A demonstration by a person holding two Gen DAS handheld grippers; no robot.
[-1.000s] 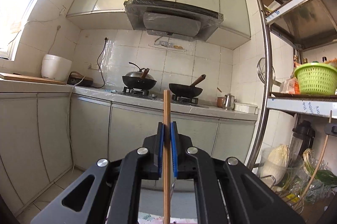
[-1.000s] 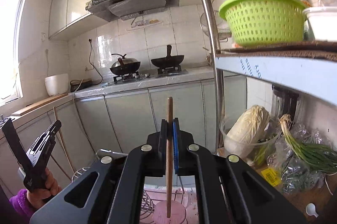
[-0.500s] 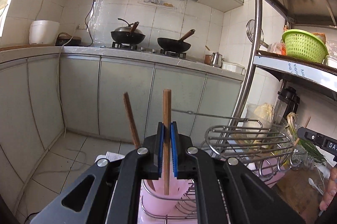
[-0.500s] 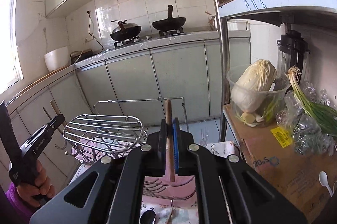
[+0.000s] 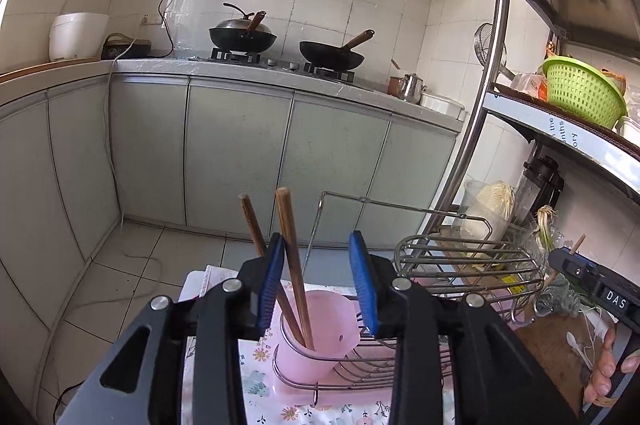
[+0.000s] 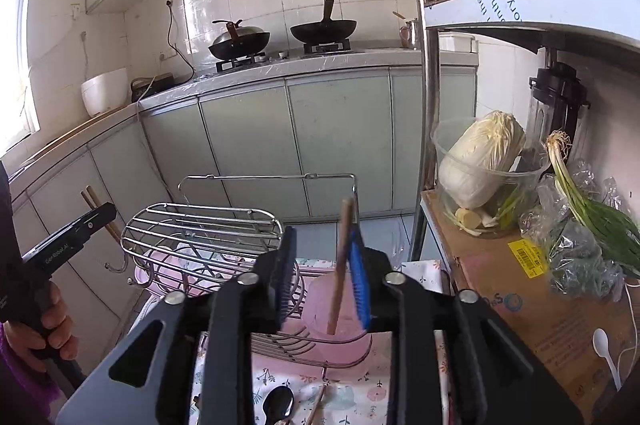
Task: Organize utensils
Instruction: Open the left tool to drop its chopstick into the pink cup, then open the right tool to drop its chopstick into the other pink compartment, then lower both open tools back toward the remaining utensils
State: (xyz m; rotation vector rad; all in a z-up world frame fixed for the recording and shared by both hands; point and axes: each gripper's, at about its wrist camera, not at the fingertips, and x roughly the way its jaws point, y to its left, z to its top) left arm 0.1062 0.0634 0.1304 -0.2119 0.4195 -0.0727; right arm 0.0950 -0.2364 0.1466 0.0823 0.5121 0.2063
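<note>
Left wrist view: your left gripper (image 5: 318,283) is standing with jaws spread wide above the translucent pink plastic utensil cup (image 5: 318,335).
Two brown wooden chopsticks (image 5: 294,265) are leaning in that cup, untouched by either blue pad. Your right gripper (image 6: 322,275) is also gaping wide; a third wooden chopstick (image 6: 340,267) is resting in its pink cup (image 6: 340,329), leaning against the right pad.
</note>
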